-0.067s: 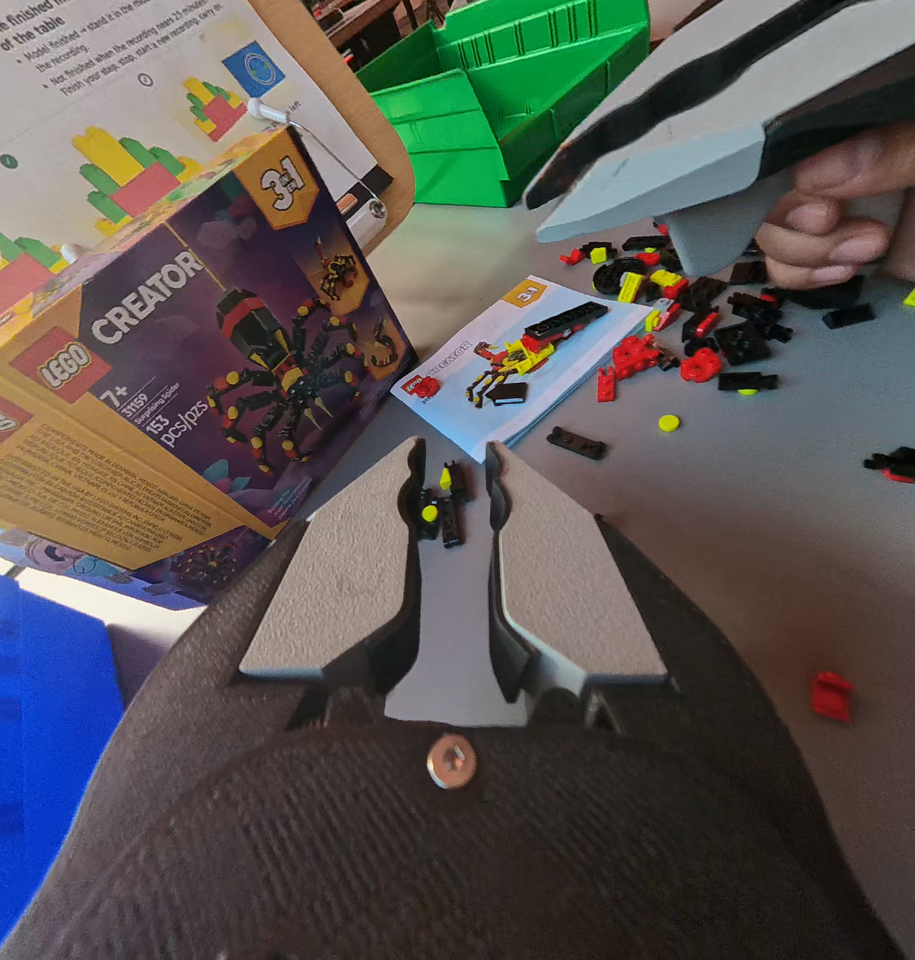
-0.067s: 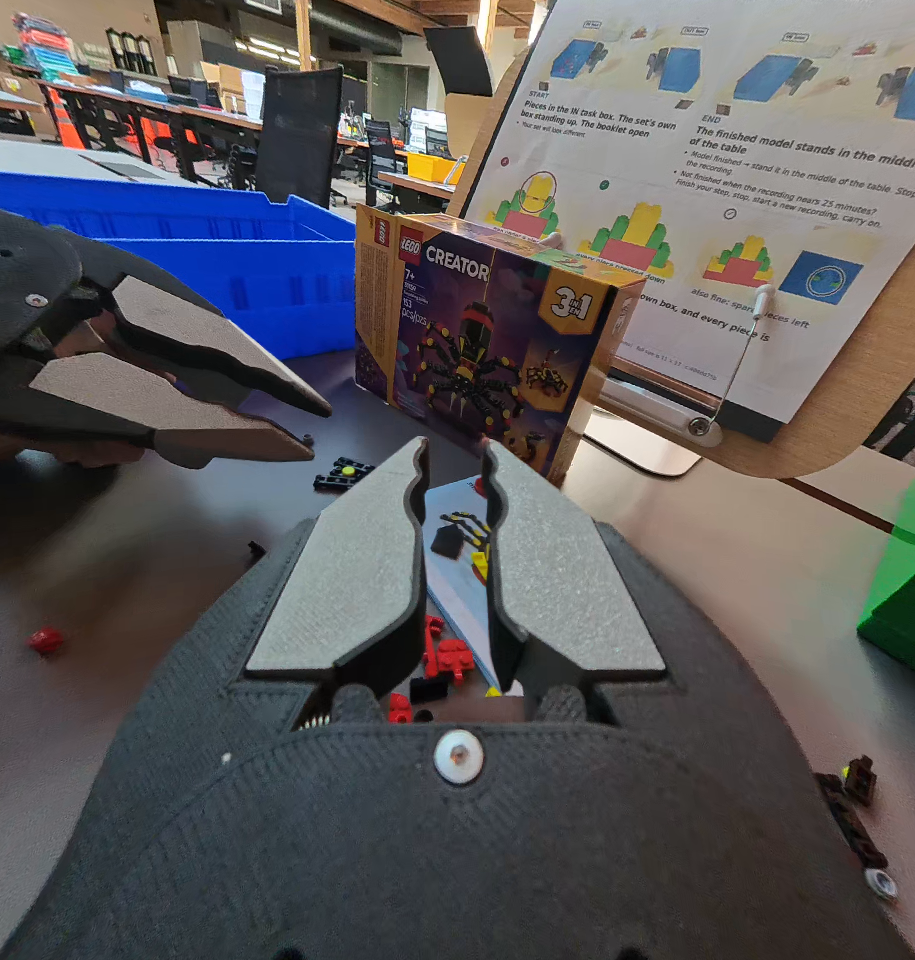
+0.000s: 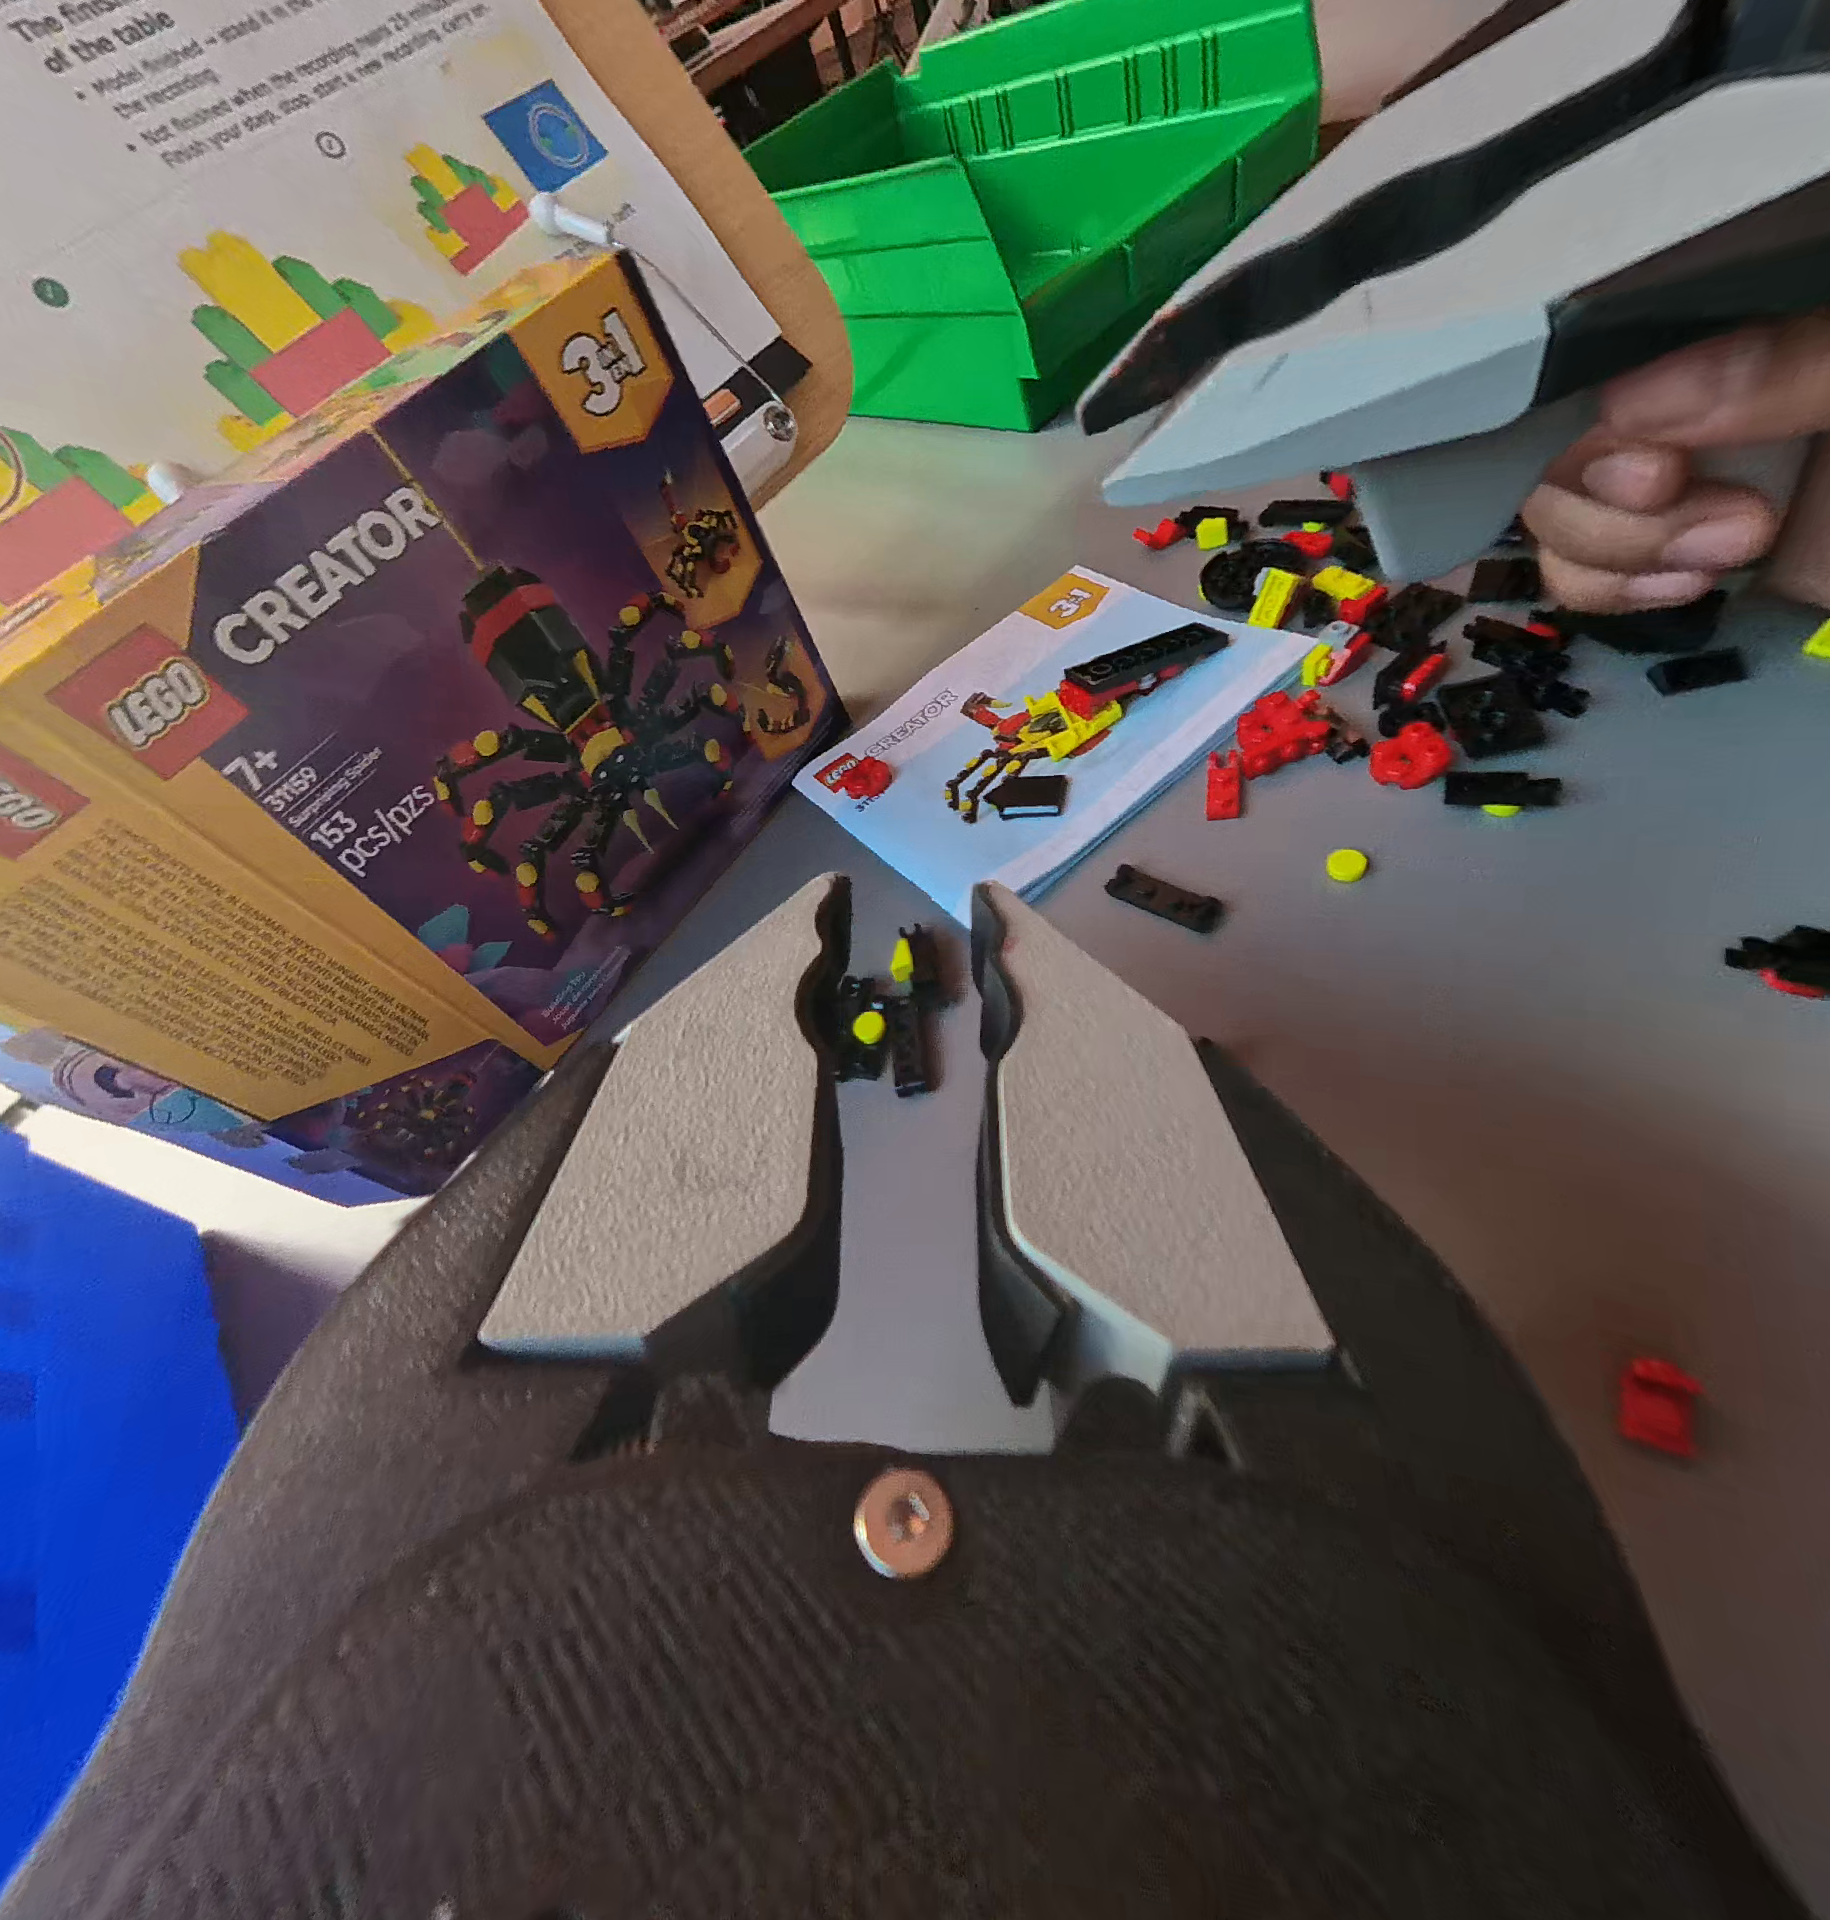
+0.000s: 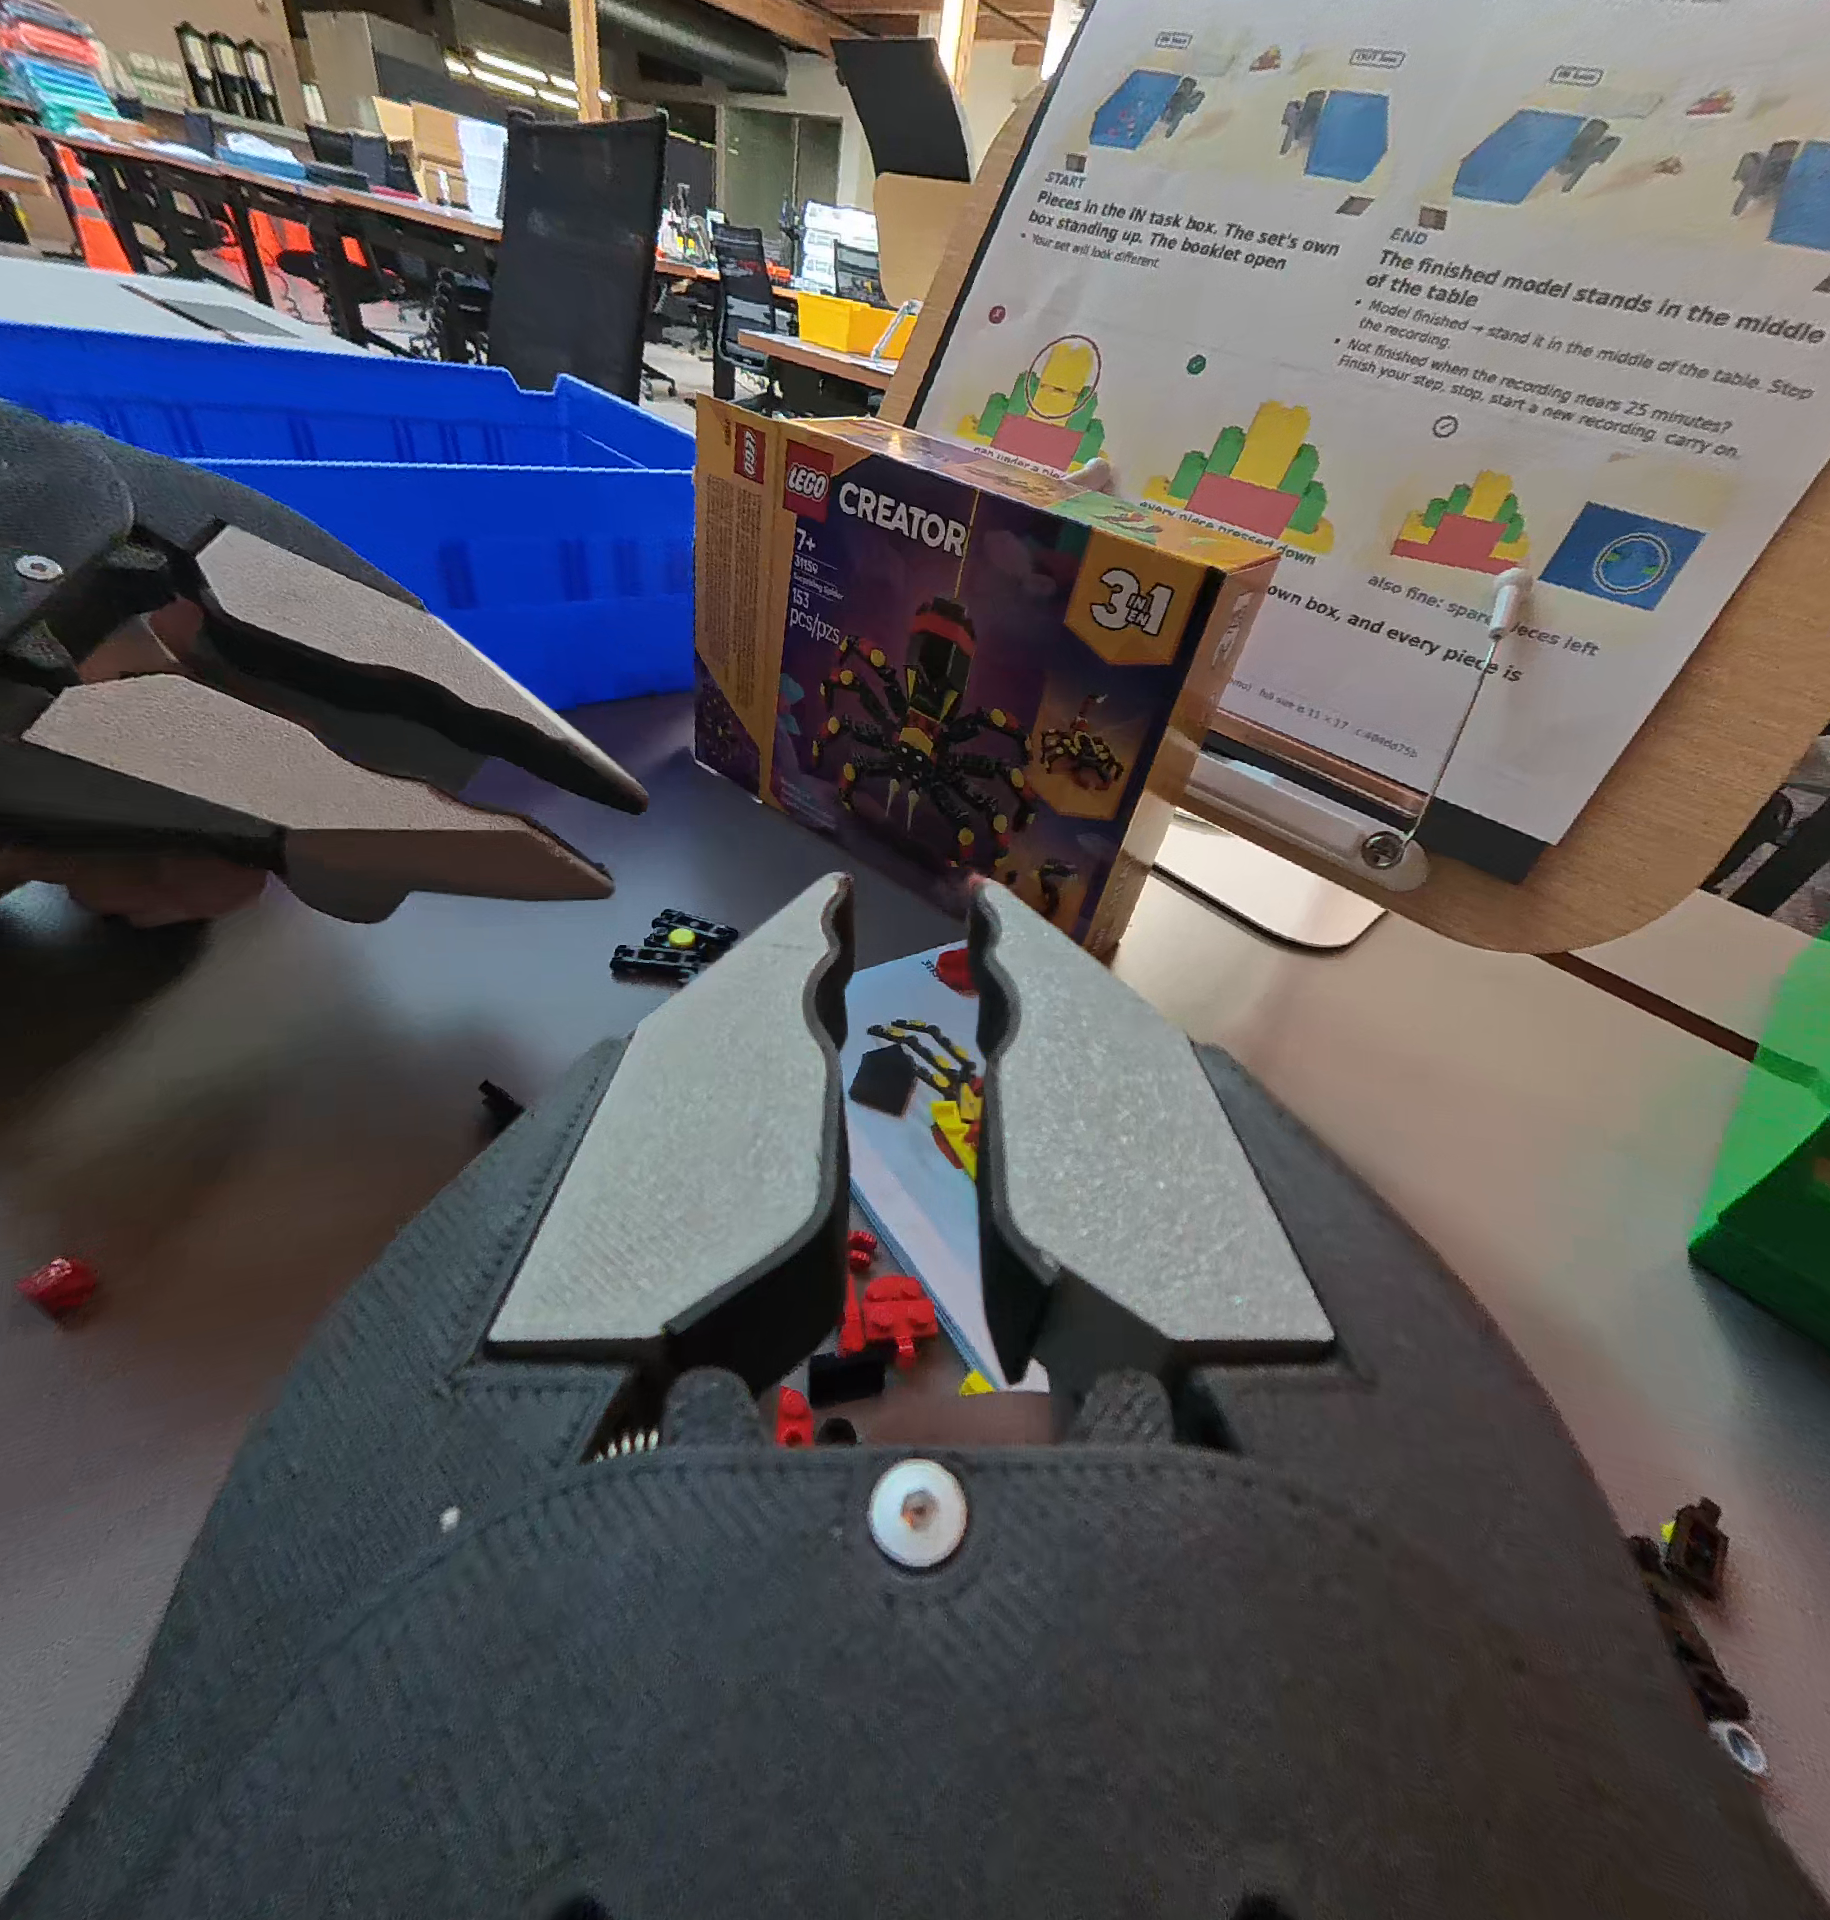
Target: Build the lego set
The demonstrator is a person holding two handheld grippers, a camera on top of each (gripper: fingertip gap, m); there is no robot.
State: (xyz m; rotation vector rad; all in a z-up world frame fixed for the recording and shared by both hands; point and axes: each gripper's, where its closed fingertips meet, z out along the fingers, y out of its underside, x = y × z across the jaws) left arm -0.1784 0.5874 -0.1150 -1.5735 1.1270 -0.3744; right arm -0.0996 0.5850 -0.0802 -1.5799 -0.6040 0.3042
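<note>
Item: build, early stage, as judged from the lay of the parts. Only one small black sub-assembly [image 3: 887, 1023] with yellow studs is joined up; most pieces lie loose.

Near, left wrist view: left gripper [image 3: 906, 914], fingers [image 3: 682, 1132] parted by a narrow gap, gripping nothing. The sub-assembly lies on the bench [image 3: 1410, 1091] between the tips; contact with the left finger cannot be told.

Near, right wrist view: right gripper [image 4: 909, 909], fingers [image 4: 1129, 1164] likewise parted, empty, hovering over the booklet [image 4: 916, 1122] and a few red pieces [image 4: 895, 1314].

Near right: single red piece [image 3: 1659, 1405], well apart from the rest.

Middle: closed instruction booklet [image 3: 1056, 727] flat on the bench, with black plates and a red part resting on its cover. Loose pile [image 3: 1410, 675] of red, black and yellow pieces just right of it.

Middle left: set box [image 3: 391, 727], standing, near the booklet.

Far: blue bin [image 4: 423, 499] at left, clipboard with instruction sheet [image 4: 1462, 416] behind the box, green bin [image 3: 1046, 208] at far right.

Remaining: nearly the whole model.
</note>
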